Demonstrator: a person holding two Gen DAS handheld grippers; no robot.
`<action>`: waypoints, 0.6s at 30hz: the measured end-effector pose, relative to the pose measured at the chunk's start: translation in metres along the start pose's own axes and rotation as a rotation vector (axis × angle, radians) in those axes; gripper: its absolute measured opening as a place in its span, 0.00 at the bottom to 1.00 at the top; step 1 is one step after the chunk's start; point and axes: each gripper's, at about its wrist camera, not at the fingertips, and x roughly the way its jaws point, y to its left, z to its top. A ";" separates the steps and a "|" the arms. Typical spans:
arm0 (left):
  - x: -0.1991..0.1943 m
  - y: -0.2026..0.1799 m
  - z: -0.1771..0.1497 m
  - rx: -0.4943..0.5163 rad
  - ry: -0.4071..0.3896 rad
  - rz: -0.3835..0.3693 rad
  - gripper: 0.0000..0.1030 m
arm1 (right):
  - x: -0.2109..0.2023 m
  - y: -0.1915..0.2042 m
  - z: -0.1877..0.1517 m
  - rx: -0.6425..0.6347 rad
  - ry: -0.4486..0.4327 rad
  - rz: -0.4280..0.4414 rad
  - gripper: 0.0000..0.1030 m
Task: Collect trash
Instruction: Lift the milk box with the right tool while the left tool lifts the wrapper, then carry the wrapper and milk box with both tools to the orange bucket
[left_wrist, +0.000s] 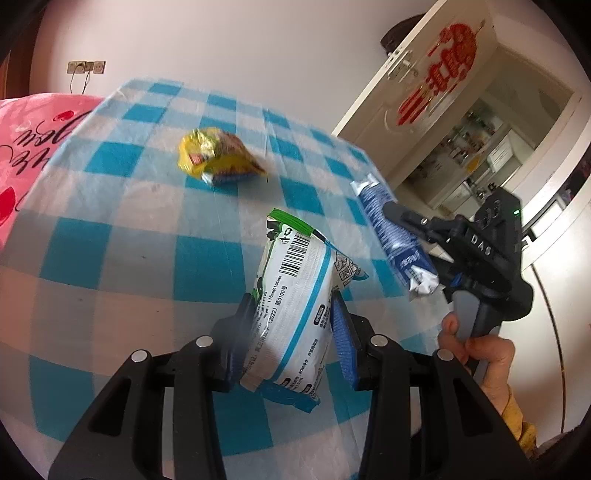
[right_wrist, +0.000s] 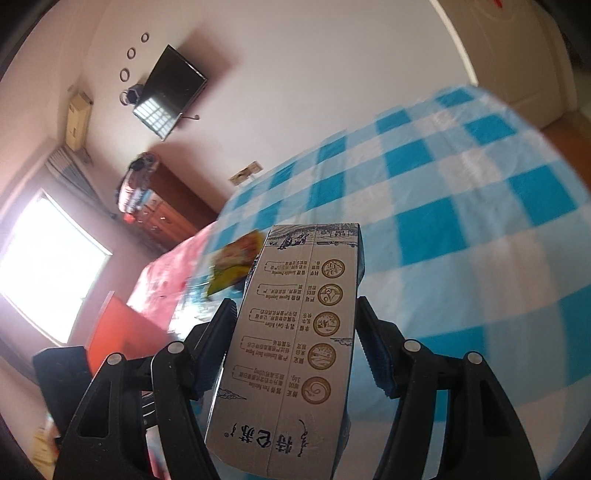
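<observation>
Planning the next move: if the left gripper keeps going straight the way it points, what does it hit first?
Probably the checkered tablecloth; the left gripper, holding the wipes packet, points down at it. The yellow wrapper lies farther, left of that line.

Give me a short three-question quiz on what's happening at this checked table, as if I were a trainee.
1. True or false: the left gripper holds a glass bottle.
2. What lies loose on the checked tablecloth?
A. a yellow wrapper
B. a spoon
C. a red cup
3. Fill in: the right gripper is closed on a milk ____.

Key:
1. False; it grips a white tissue pack.
2. A, the yellow wrapper.
3. carton; the milk carton stands between its pads.
</observation>
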 end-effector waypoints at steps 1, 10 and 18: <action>-0.006 0.001 0.001 0.000 -0.012 -0.006 0.42 | 0.000 0.003 -0.001 0.009 0.006 0.016 0.64; -0.065 0.013 0.014 -0.006 -0.149 -0.020 0.42 | 0.008 0.063 -0.001 0.001 0.062 0.141 0.64; -0.133 0.038 0.030 -0.032 -0.310 0.043 0.42 | 0.031 0.155 0.005 -0.116 0.132 0.237 0.64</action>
